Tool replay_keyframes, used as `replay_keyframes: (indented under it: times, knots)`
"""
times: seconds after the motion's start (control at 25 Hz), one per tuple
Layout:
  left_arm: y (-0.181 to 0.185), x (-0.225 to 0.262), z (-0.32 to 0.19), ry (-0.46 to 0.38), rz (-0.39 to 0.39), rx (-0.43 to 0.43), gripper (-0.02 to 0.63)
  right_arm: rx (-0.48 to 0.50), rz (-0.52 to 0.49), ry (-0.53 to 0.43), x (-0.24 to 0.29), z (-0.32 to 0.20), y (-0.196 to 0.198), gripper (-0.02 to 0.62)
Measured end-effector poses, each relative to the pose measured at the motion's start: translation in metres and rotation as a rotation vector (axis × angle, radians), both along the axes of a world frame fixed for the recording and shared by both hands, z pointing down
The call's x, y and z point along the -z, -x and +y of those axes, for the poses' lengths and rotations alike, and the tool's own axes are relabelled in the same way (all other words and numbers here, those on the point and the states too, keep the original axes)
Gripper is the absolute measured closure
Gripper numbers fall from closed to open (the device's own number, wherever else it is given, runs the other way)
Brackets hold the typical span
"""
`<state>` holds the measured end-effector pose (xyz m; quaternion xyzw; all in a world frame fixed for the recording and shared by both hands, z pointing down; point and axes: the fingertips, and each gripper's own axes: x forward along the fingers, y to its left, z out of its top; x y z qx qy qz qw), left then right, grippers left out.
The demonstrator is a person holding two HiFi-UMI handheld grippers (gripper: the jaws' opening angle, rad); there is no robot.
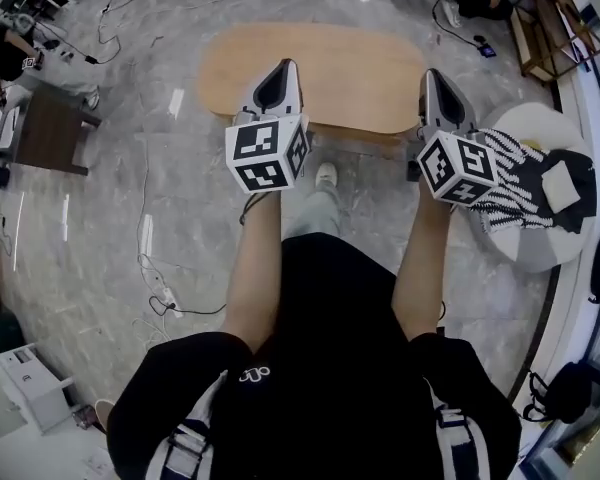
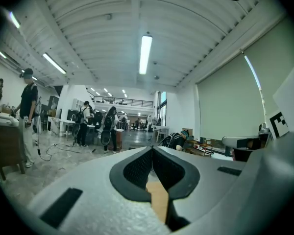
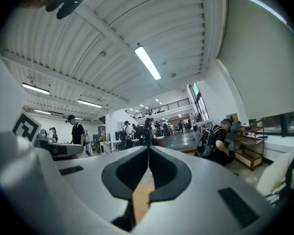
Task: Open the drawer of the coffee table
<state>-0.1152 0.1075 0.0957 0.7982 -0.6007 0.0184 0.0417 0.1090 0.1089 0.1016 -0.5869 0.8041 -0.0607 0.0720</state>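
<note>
Faced the coffee table (image 1: pixel 310 68) just ahead; saw no drawer from above. Held left gripper (image 1: pixel 280 73) and right gripper (image 1: pixel 435 78) over its near edge, both pressed together, empty. Probably needed to drop lower, find the handle, then spread.

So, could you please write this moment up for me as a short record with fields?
Setting: marble floor
Coffee table: oval wooden top, in front of the standing person
Drawer: not visible in any view
Left gripper: jaws shut, nothing held, pointing toward the table
Right gripper: jaws shut, nothing held, pointing toward the table
Beside the table: round white seat with a striped cloth at the right; dark side table at the left
</note>
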Motion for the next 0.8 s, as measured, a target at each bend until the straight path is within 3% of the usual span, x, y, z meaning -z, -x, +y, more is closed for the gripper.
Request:
replay_keyframes:
  times: [0.2,0.44,0.8]
  knots:
    - [-0.009,-0.007,-0.076,0.043,-0.002,-0.052,0.597,-0.053,-0.022,0.057,-0.013,-0.065,-0.011,0.583]
    - [-0.004,-0.011,-0.174,0.086,0.016,-0.087,0.596,-0.058,-0.008,0.103,-0.014,-0.158,0.005,0.583]
    - [0.020,0.015,-0.293,0.052,0.066,-0.122,0.597,-0.030,0.092,0.082,0.029,-0.271,0.048,0.583]
